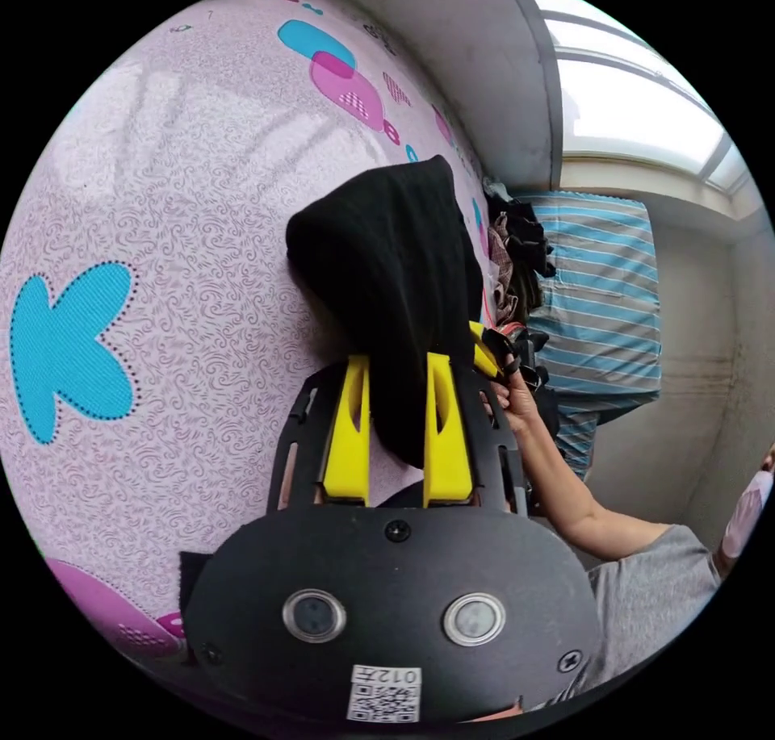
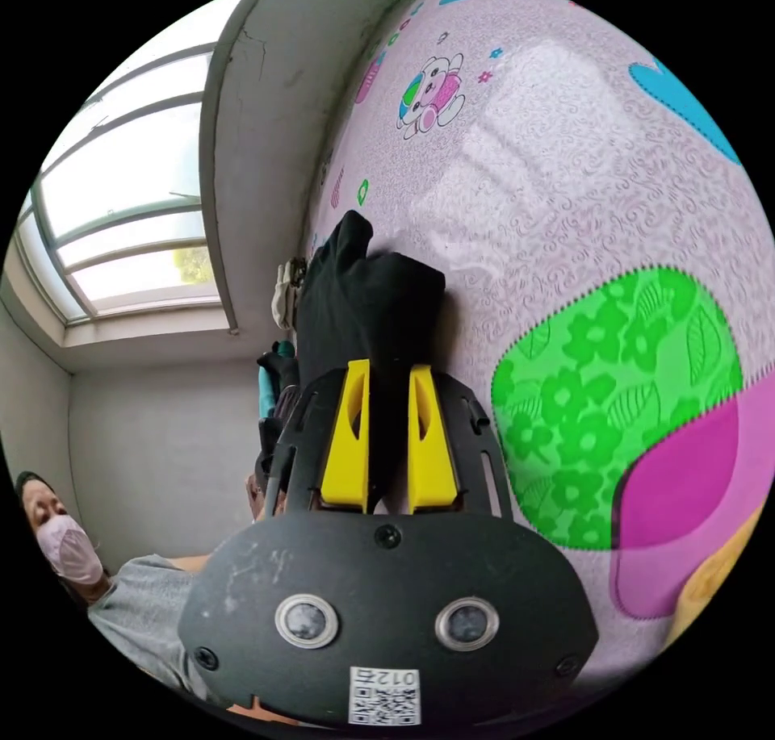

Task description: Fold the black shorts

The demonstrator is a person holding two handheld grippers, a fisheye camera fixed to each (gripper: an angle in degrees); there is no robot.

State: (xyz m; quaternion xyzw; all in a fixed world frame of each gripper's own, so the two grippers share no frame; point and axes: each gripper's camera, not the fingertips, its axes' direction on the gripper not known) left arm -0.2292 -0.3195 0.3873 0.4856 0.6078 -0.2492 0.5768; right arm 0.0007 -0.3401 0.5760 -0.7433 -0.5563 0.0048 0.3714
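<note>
A pale pink mat (image 1: 178,232) with a fine swirl texture, printed with teal (image 1: 64,353), magenta and green (image 2: 613,401) shapes, spreads wide and bare beside the cloth in both views. In the left gripper view, the left gripper (image 1: 397,369) has both yellow jaws clamped on a bunched fold of the black shorts (image 1: 387,248), soft matte knit raised against the mat; a striped blue cloth (image 1: 601,288) lies beyond. In the right gripper view, the right gripper (image 2: 383,373) likewise pinches the shorts' bunched edge.
</note>
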